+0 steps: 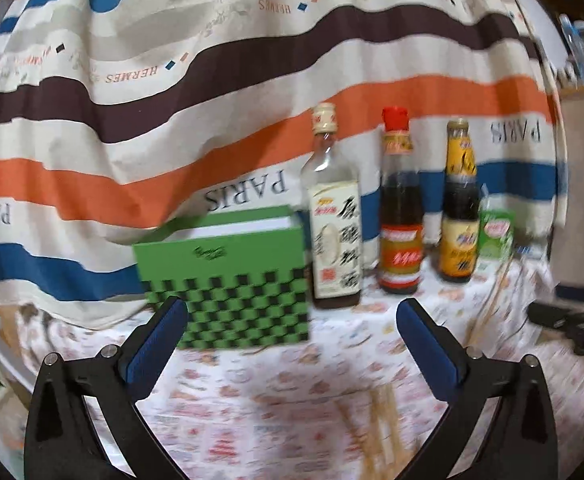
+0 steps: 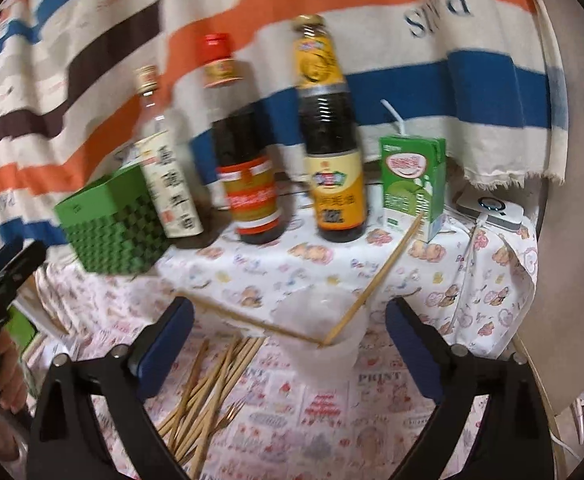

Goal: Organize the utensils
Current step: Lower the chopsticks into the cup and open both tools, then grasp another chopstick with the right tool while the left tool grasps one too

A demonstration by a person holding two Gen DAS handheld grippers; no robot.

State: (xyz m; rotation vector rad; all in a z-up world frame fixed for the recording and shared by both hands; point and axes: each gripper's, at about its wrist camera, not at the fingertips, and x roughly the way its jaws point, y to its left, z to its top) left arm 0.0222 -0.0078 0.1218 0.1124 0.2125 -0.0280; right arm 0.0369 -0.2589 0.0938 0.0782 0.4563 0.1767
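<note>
While both claws gape empty, my right gripper (image 2: 287, 332) sits nearer the chopstick pile (image 2: 207, 392), just near-left of the cup (image 2: 324, 344), sticks running near-to-far.

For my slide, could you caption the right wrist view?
Open right tool above translucent cup holding two chopsticks.

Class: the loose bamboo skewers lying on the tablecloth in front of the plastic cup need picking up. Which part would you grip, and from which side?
Probably grip the skewer pile near mid-length, coming from above. The sticks lie flat, fanned, running roughly toward the cup, so the fingers should close across them. The right gripper is open and nearest.
</note>
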